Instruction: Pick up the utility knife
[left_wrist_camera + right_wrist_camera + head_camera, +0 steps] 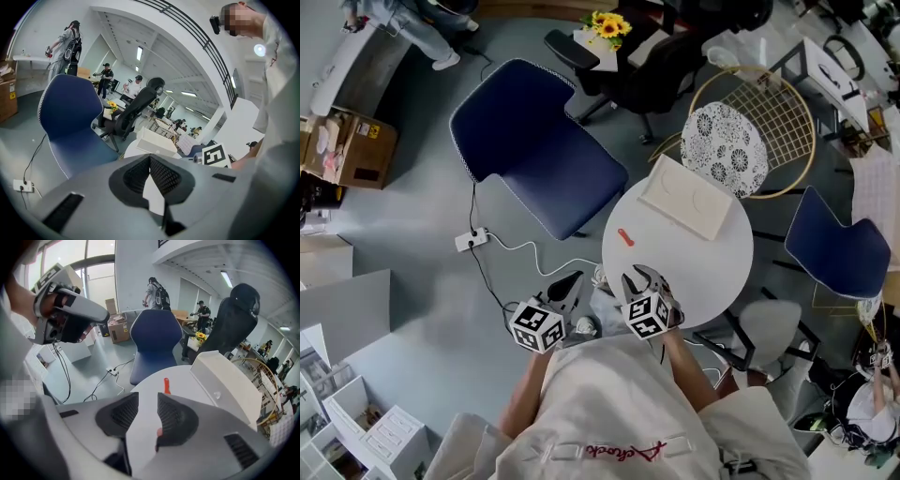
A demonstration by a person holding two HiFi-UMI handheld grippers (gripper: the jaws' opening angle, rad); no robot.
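Aiming the right tongs (pixel 147 397), spread wide and gripping nothing, from the near rim of the round white worktop (pixel 712 272) toward the orange utility knife (pixel 166 385), lying flat and untouched well ahead of the tips, near the worktop's left edge and apart from the white tray (pixel 689 197) at the back. Resting the left tongs (pixel 150 158), closed tip to tip on nothing, just off the worktop's left side, probably leaving the approach clear. Judging the pick as not yet begun, with reaching forward and closing across the slim handle probably coming next.
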